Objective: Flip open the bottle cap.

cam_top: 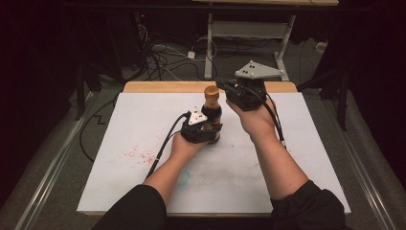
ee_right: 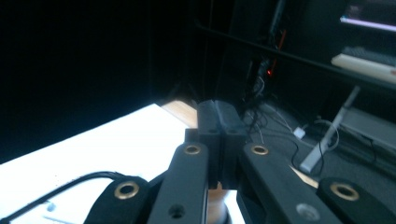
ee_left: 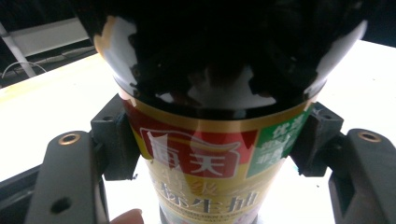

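A dark sauce bottle (cam_top: 212, 114) with a brown cap (cam_top: 211, 92) stands upright on the white table sheet (cam_top: 143, 124). My left gripper (cam_top: 209, 130) is shut on its lower body. In the left gripper view the red, gold and green label (ee_left: 201, 161) sits between the two black pads (ee_left: 114, 140), which press on both sides of it. My right gripper (cam_top: 222, 86) hovers at the cap's upper right with its tips close to the cap. Its pads (ee_right: 219, 126) meet with nothing between them, and the tan cap (ee_right: 215, 205) shows just below them.
Red speckles (cam_top: 139, 154) mark the sheet at the left. A wooden strip (cam_top: 163, 86) edges the far side of the table. Behind it stand a grey desk frame (cam_top: 249, 28) and loose cables on the floor (cam_top: 163, 52). Cables trail from both grippers.
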